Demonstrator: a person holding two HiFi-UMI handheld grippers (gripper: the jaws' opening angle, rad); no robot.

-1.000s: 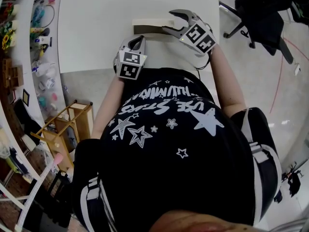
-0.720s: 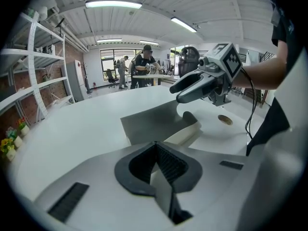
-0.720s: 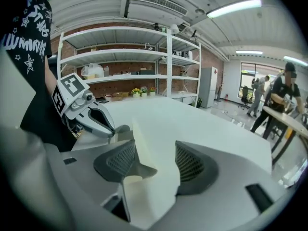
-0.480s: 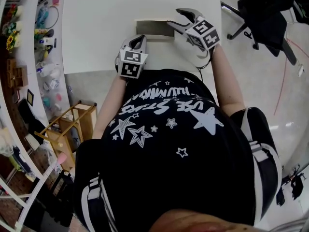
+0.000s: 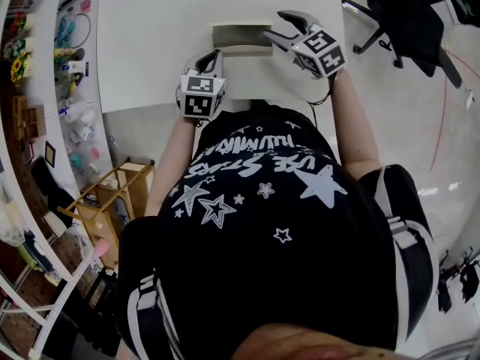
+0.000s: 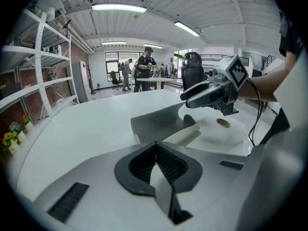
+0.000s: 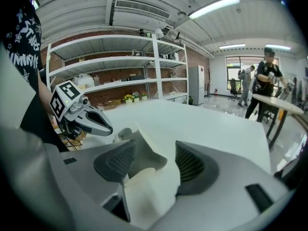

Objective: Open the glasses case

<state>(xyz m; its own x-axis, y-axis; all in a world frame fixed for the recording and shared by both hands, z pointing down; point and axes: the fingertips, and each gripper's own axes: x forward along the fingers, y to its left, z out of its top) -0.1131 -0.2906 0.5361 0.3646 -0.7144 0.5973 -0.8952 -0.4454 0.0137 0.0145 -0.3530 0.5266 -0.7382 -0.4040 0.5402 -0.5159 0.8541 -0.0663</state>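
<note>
Left gripper (image 6: pixel 155 146): jaws fully together, nothing between them. It sits at the table (image 5: pixel 150 43) edge, and the glasses case (image 6: pixel 163 124) lies just ahead of its tips and a little to the right, not touching.

Right gripper (image 7: pixel 154 153): jaws wide apart, with the near end of the case between them. Can't tell if either pad touches it, but there's no clamp.

Seen from the left gripper, the case's grey flap is angled up above the cream part. The two grippers flank the case, one at each end.
</note>
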